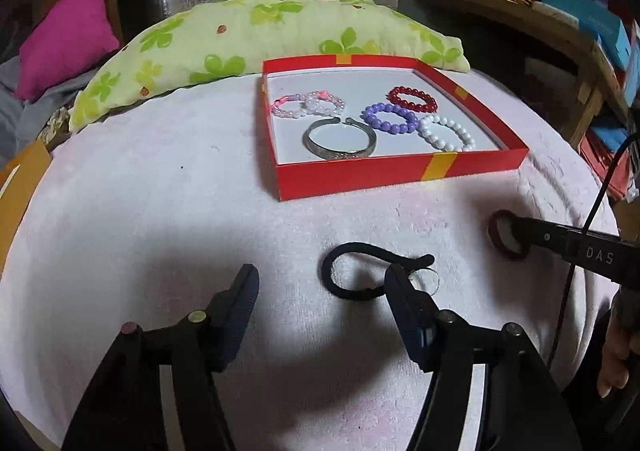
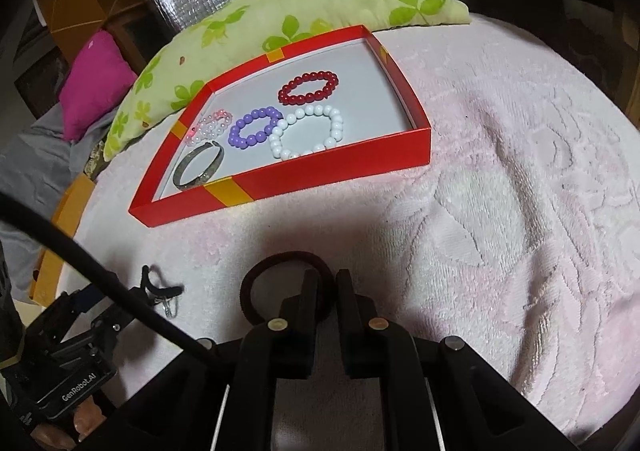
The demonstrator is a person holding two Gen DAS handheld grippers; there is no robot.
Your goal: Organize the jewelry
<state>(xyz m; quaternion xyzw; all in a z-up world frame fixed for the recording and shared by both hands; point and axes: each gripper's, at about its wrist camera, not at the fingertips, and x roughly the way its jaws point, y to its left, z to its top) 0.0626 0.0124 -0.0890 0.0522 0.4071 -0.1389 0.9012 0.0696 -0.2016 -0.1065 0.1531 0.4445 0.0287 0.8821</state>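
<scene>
Left wrist view first: the left gripper [image 1: 320,287] hung over the pink fleece blanket [image 1: 160,211] with its jaws spread wide and nothing between the pads; the black hair tie [image 1: 352,271] lay loose on the blanket just beyond, its near loop running behind the right-hand finger, a small clear ring [image 1: 430,277] beside it. That tie looked soft, limp and feather-light, I'd say; pinch across the cord itself, not the empty loop, and press down into the fleece to catch it. Farther off sat the red box [image 1: 400,171], already holding a metal bangle [image 1: 340,141], purple beads [image 1: 390,119], white beads [image 1: 448,133], red beads [image 1: 412,97] and a pink-and-white beaded bracelet [image 1: 308,105]. At the right edge the right gripper [image 1: 516,235] reached onto a dark red hair tie [image 1: 498,239].

Over to the right wrist view: the right gripper [image 2: 324,283] was clamped nearly closed on the dark red hair tie [image 2: 256,291], its fingers nipping the band's far side; stretchy and light, it should lift easily but might spring or slip. The red box [image 2: 320,175] waited ahead on the blanket, and the black hair tie [image 2: 160,289] lay at the left by the left gripper [image 2: 132,303].
</scene>
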